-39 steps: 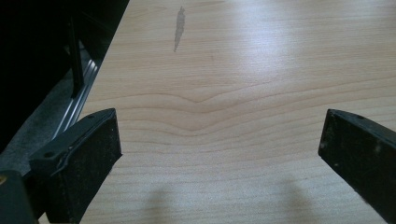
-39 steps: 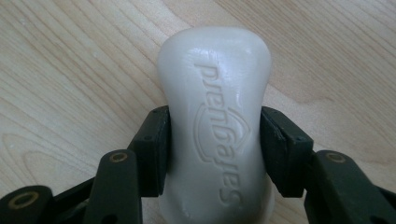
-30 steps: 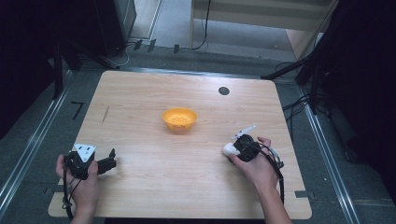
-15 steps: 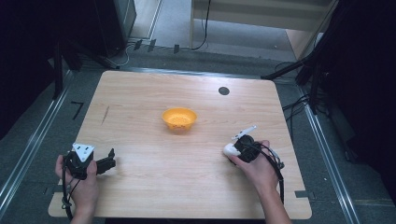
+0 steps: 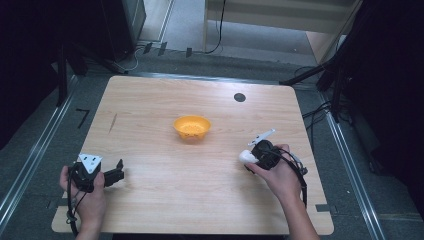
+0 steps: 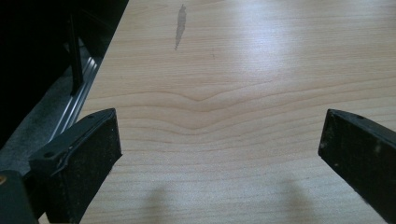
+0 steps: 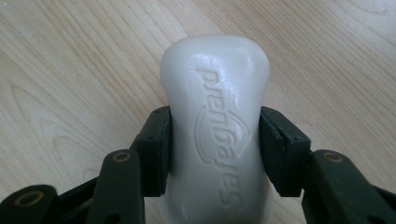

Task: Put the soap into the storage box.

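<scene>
Right tool (image 7: pixel 214 140) pinching white soap bar (image 7: pixel 215 126) at its narrowed waist just over table (image 5: pixel 165 200), likely stiff, slick, moderately light; left tool (image 6: pixel 219 149) hanging released, holding nothing.

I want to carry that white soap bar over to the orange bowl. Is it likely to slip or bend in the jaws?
The soap bar looks stiff: it keeps its moulded shape and embossed lettering under the right gripper, so bending seems unlikely. Its surface is smooth and glossy, so it may be slippery. However, the jaws sit at its narrowed waist, which probably helps hold it.
</scene>
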Available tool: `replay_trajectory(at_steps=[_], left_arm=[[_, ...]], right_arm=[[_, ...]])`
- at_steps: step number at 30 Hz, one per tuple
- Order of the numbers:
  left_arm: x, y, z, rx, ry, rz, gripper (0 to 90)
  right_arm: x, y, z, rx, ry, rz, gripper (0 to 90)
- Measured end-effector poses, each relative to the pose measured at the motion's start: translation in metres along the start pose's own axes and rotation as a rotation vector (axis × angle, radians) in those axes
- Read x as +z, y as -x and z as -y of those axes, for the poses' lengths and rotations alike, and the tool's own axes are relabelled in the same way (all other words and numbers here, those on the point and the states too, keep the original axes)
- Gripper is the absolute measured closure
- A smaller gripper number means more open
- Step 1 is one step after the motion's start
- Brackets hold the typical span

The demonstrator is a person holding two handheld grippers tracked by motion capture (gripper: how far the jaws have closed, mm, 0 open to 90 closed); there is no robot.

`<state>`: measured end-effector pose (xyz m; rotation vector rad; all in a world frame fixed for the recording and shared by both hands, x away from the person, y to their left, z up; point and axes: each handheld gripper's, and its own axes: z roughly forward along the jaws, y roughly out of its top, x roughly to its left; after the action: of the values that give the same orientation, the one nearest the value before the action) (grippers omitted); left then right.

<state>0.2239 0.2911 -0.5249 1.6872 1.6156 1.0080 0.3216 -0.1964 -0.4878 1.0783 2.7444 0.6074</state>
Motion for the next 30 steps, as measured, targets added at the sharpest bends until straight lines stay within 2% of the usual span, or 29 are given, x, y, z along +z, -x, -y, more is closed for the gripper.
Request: replay_trajectory(at_steps=[11,16,19,21,25,30], left_arm=[[0.001,-0.001,-0.001,-0.008,-0.012,0.006,0.0],[0.001,-0.001,-0.001,-0.011,-0.013,0.005,0.0],[0.001,-0.001,-0.001,-0.013,-0.014,0.003,0.0],[0.001,-0.002,-0.001,-0.018,-0.017,0.003,0.0],[0.002,-0.002,-0.001,-0.019,-0.018,0.004,0.0],[0.002,-0.002,-0.001,-0.022,-0.018,0.008,0.0]], right_arm=[[-0.005,0.000,-0.018,-0.056,0.005,-0.014,50.6],[-0.008,0.002,-0.034,-0.099,0.015,-0.034,50.7],[-0.010,0.003,-0.040,-0.114,0.013,-0.028,50.6],[-0.013,0.005,-0.048,-0.130,0.028,-0.050,50.7],[-0.016,0.005,-0.057,-0.162,0.025,-0.044,50.7],[-0.022,0.005,-0.073,-0.200,0.043,-0.063,50.7]])
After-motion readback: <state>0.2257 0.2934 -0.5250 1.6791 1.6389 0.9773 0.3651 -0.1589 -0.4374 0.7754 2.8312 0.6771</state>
